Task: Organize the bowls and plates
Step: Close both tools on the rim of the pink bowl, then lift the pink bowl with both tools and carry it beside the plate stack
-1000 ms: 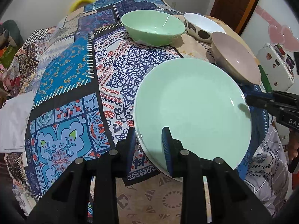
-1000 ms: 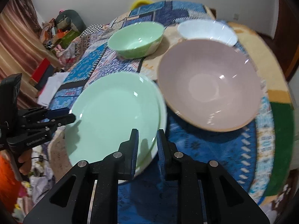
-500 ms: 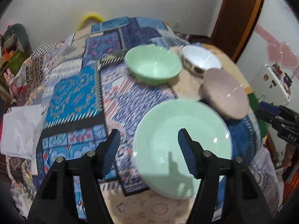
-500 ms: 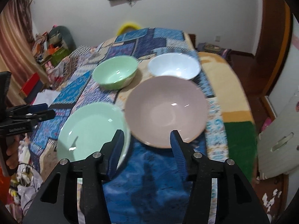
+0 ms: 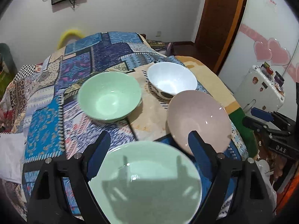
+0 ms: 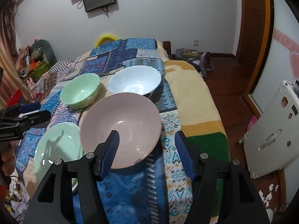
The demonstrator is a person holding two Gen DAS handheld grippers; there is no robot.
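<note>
A green plate point(image 5: 145, 184) lies on the patterned cloth at the near edge, below my open, empty left gripper point(image 5: 149, 149). A pink bowl point(image 5: 198, 119) sits to its right, a green bowl point(image 5: 109, 97) behind it and a white bowl point(image 5: 172, 79) at the back right. In the right wrist view my right gripper point(image 6: 147, 155) is open and empty above the near rim of the pink bowl point(image 6: 121, 128). The green plate point(image 6: 58, 147), green bowl point(image 6: 80, 91) and white bowl point(image 6: 134, 82) show there too.
The dishes rest on a patchwork cloth point(image 5: 46, 100) over a yellow blanket point(image 6: 194, 97). A white suitcase point(image 6: 271, 130) stands on the wooden floor at the right. Clutter lies along the left wall point(image 6: 31, 61).
Both grippers were shut near the green plate's rim; both have opened wide and pulled back and up. The plate now lies free on the cloth.
</note>
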